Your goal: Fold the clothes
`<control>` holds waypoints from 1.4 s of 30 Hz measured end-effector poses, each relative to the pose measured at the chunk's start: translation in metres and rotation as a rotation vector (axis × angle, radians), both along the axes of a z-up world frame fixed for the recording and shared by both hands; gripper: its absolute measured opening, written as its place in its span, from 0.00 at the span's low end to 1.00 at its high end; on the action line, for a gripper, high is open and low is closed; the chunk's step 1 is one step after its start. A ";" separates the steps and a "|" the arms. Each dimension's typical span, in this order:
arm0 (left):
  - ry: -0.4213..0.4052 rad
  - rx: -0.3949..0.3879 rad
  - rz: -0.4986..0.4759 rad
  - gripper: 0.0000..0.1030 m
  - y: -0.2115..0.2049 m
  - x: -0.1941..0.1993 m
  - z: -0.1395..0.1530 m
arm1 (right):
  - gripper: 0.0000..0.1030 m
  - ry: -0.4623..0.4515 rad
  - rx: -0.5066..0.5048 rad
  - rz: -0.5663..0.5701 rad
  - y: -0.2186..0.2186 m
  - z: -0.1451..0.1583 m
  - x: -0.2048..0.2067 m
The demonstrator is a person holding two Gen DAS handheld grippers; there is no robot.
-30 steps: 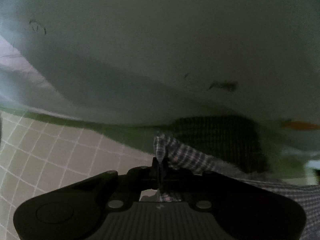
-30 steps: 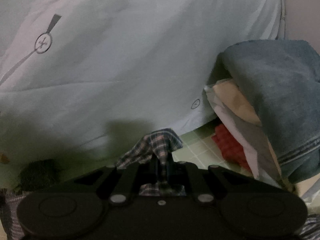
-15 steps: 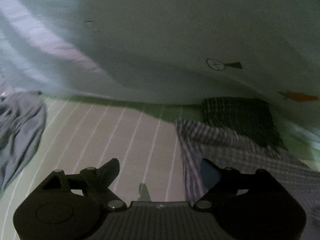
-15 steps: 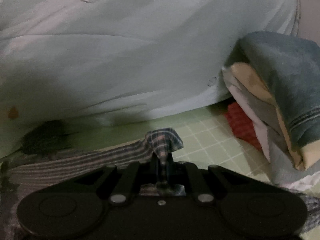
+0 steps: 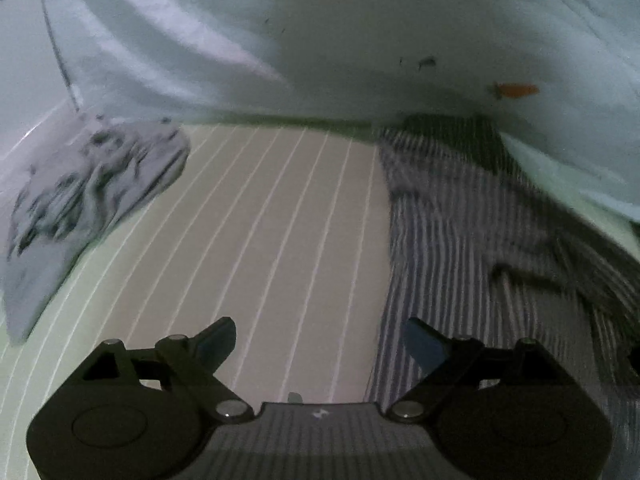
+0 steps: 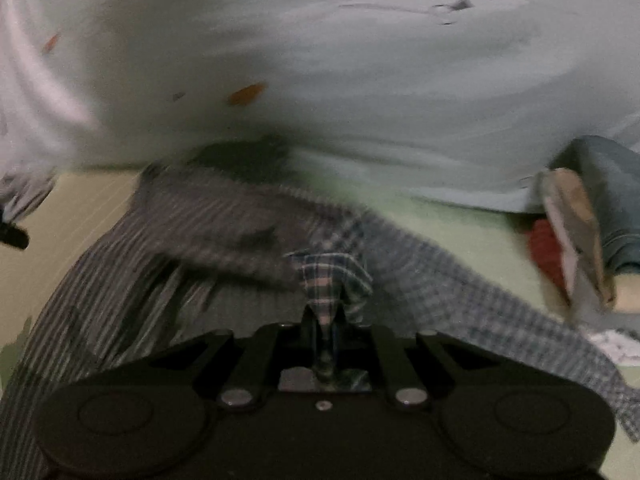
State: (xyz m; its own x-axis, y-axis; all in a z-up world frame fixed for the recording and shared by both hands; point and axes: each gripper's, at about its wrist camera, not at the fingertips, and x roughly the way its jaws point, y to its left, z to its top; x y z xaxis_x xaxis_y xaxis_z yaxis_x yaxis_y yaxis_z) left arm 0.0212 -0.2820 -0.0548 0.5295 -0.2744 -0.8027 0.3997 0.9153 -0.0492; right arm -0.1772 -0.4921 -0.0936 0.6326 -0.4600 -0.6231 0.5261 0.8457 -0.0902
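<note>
A grey plaid shirt [image 5: 472, 232] lies spread on the gridded bed sheet [image 5: 260, 220], to the right in the left wrist view. My left gripper [image 5: 320, 340] is open and empty, just left of the shirt's edge. My right gripper [image 6: 324, 316] is shut on a bunched fold of the plaid shirt [image 6: 328, 276], and the rest of the cloth [image 6: 168, 232] trails to the left and right below it.
A pale blue quilt [image 5: 360, 40] fills the back of both views [image 6: 360, 80]. A crumpled grey patterned garment [image 5: 80, 192] lies at the left. A stack of folded clothes with a blue towel [image 6: 612, 200] stands at the right.
My left gripper let go of the shirt, opened and drew back to the left. My right gripper kept its hold and pulled back from the quilt, dragging the shirt along.
</note>
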 end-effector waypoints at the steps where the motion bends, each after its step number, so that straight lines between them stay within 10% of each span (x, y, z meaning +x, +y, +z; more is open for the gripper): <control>1: 0.004 0.004 -0.006 0.88 0.006 -0.006 -0.001 | 0.08 0.012 0.011 0.010 0.010 -0.003 -0.002; 12: 0.055 0.014 -0.078 0.88 0.053 -0.064 -0.009 | 0.30 0.053 0.104 -0.085 0.068 -0.006 -0.029; 18: 0.085 -0.021 -0.142 0.88 0.035 -0.077 -0.014 | 0.60 0.059 0.119 -0.173 0.075 0.004 -0.058; 22: 0.081 -0.012 -0.211 0.88 0.013 -0.091 -0.012 | 0.98 0.040 0.120 -0.273 0.061 0.002 -0.080; 35: 0.125 -0.010 -0.213 0.85 -0.100 -0.141 -0.030 | 1.00 -0.001 0.185 -0.308 -0.039 -0.017 -0.136; 42: 0.169 0.020 -0.129 0.51 -0.142 -0.157 -0.056 | 1.00 0.033 0.140 -0.213 -0.091 -0.019 -0.169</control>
State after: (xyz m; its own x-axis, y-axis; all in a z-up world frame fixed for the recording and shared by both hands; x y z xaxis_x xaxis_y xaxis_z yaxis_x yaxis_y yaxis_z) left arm -0.1357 -0.4243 -0.1111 0.3483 -0.3139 -0.8833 0.5012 0.8586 -0.1075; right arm -0.3467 -0.5832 -0.1126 0.5090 -0.4884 -0.7088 0.6926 0.7214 0.0003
